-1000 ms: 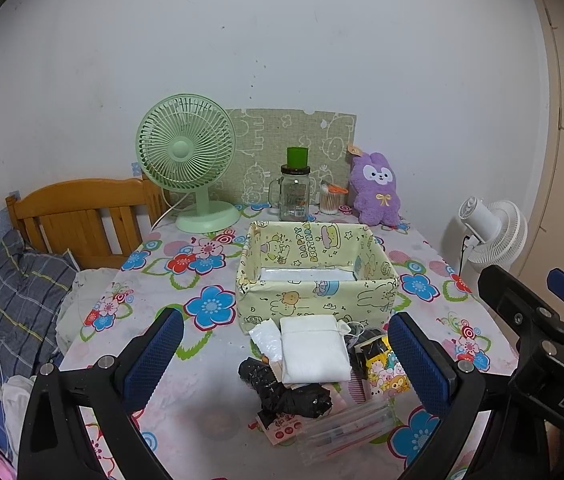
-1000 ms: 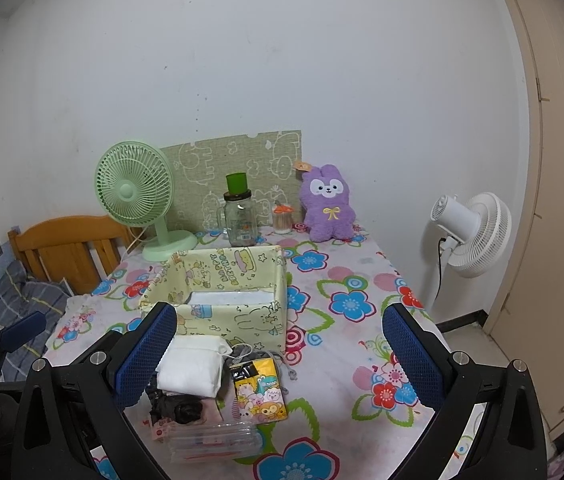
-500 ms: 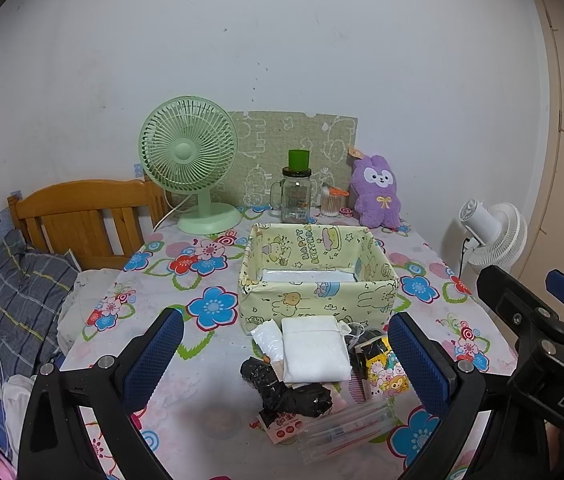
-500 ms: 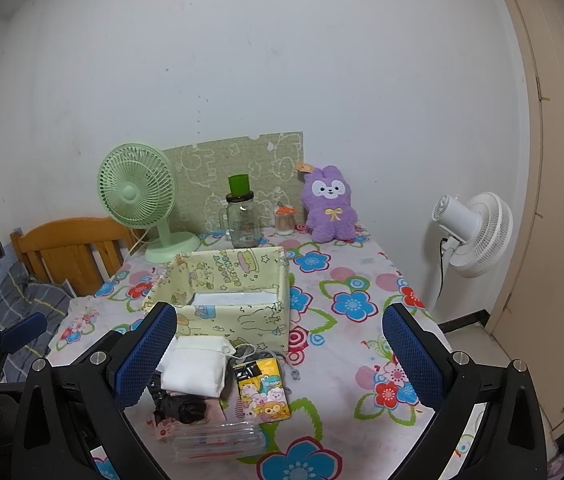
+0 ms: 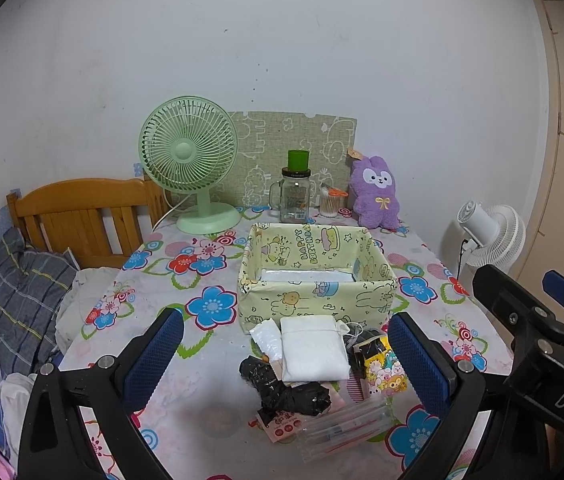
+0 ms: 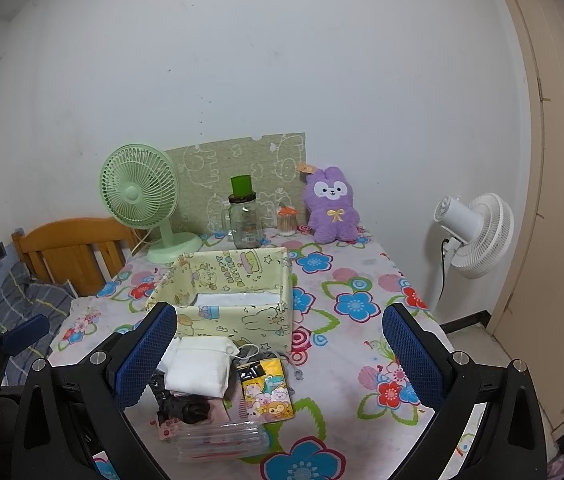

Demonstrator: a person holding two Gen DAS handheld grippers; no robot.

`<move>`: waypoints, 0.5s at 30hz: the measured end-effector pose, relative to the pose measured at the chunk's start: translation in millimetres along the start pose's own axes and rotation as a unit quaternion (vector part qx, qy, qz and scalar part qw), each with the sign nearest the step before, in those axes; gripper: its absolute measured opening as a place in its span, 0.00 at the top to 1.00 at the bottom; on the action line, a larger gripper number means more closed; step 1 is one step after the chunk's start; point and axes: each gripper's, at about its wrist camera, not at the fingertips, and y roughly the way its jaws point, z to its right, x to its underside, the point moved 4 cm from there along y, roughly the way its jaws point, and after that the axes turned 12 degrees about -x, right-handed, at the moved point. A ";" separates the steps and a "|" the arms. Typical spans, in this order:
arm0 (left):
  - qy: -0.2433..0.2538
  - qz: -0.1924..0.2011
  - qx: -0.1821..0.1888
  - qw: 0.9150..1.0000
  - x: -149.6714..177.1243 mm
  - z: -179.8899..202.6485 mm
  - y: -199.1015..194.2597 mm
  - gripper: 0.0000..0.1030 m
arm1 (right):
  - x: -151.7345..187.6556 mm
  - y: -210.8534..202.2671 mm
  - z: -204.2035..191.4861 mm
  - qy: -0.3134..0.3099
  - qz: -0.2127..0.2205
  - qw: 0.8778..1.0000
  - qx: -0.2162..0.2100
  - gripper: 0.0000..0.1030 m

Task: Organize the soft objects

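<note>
Little changed: my left gripper (image 5: 282, 356) and right gripper (image 6: 278, 356) drifted slightly, both still spread wide (empty); white pouch (image 5: 313, 354) at 12 o'clock, untouched.

folded white pouch (image 5: 313, 350) lies flat beside crumpled black bag (image 5: 282, 388), before yellow box (image 5: 315, 276).

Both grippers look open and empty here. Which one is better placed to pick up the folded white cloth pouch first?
Left, probably. The folded white cloth pouch lies centred between the open left gripper fingers, while it sits toward the left finger of the open right gripper, partly hidden behind it.
</note>
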 end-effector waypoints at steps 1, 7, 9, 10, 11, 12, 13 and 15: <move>0.000 0.000 0.000 1.000 0.0 -0.1 0.2 0.00 | -0.1 0.4 -0.5 0.000 -0.001 1.000 -0.001 0.00; -0.001 -0.002 0.004 1.000 1.7 1.8 0.8 0.00 | 0.4 3.2 -0.7 0.000 -0.003 1.000 -0.001 0.00; 0.001 -0.005 0.007 1.000 2.9 4.1 2.8 0.00 | 1.3 6.0 -0.8 -0.001 -0.008 1.000 -0.003 0.00; 0.002 -0.006 0.008 1.000 3.7 5.1 4.7 0.00 | 1.6 7.9 -1.2 -0.002 -0.009 1.000 -0.004 0.00; 0.004 -0.008 0.008 1.000 4.1 6.0 6.3 0.00 | 2.1 9.6 -1.5 -0.003 -0.010 1.000 -0.002 0.00; 0.005 -0.009 0.007 1.000 4.8 8.1 8.1 0.01 | 2.5 11.5 -1.8 -0.006 -0.010 1.000 0.003 0.00; 0.006 -0.011 0.008 1.000 6.0 7.8 10.3 0.01 | 2.9 13.1 -1.9 -0.008 -0.010 1.000 0.006 0.00; 0.005 -0.016 0.010 1.000 7.9 8.4 15.2 0.01 | 5.0 17.7 -1.9 -0.010 -0.013 1.000 0.005 0.00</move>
